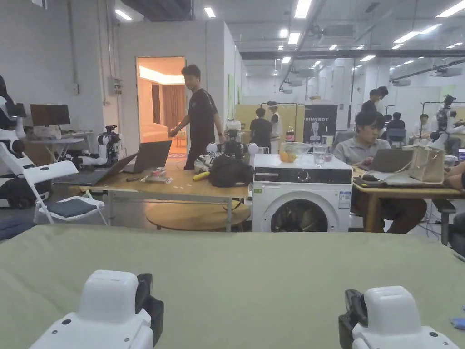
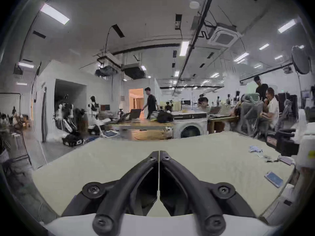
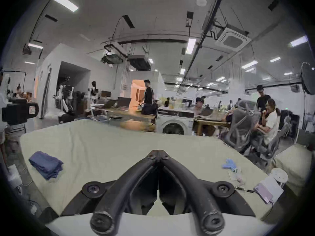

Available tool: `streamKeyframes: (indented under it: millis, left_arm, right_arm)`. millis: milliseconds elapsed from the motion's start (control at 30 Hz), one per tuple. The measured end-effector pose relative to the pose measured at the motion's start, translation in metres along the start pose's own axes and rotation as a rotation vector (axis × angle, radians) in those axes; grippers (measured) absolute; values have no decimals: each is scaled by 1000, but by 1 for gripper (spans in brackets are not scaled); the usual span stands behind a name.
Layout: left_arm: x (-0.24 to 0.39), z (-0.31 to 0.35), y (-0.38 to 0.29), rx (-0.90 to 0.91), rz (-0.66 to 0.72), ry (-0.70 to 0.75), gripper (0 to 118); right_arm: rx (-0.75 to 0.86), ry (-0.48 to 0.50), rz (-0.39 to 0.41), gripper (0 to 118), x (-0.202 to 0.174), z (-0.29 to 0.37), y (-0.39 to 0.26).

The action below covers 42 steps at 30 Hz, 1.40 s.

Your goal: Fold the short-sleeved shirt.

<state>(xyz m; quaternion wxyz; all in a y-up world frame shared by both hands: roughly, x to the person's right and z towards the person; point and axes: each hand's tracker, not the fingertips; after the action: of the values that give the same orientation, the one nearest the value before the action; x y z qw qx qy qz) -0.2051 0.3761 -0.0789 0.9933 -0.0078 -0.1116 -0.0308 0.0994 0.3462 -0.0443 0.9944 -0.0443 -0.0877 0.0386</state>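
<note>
Above the pale green cloth-covered table (image 3: 105, 147), the left gripper (image 2: 159, 152) and right gripper (image 3: 158, 151) each have jaws pressed together, tips meeting, pinching nothing.

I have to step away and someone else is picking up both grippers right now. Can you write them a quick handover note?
Left gripper: shut, holding nothing, above the green cloth-covered table.
Right gripper: shut, holding nothing, above the same table.
A blue folded garment lies on the table's left side in the right gripper view, touched by neither gripper; whether it is the shirt I cannot tell.
Done: the blue garment looks folded.
Left: confirm it is the shirt and neat.
</note>
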Motion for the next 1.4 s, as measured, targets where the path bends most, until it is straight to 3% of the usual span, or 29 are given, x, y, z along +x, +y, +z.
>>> streamKeyframes:
  millis: [167,300,600,633,667,700,733,767,833,1133,1300,1400]
  left_arm:
    - [0,0,-4,1,41,10,0]
    - [-1,1,-3,-2,36,17,0]
    - [3,6,-3,5,20,-9,0]
    - [1,5,-4,1,30,-11,9]
    - [2,5,-4,-8,42,-13,24]
    - [2,5,-4,-8,46,-14,44]
    - [2,5,-5,-8,46,-12,74]
    - [2,5,-5,-5,42,-13,91]
    - [3,8,-4,20,29,-13,109]
    - [0,12,-2,37,28,-1,109]
    - [-2,13,-2,42,41,7,109]
    - [-2,12,-4,33,54,2,109]
  right_arm:
    - [-8,24,-49,0,2,2,-1]
    - [-4,31,-21,0,-4,5,0]
    - [5,30,-37,0,-2,9,-1]
    - [3,37,-38,5,0,11,0]
    - [0,62,-38,23,1,12,-1]
    - [-4,69,-37,43,1,11,-1]
    - [-8,62,-30,66,0,11,-2]
    - [-9,54,-22,84,-1,11,-3]
    - [7,53,-28,111,0,13,-5]
    - [1,29,-115,113,10,12,-4]
    - [-1,13,-107,113,12,12,-3]
    - [5,-8,-58,113,8,12,0]
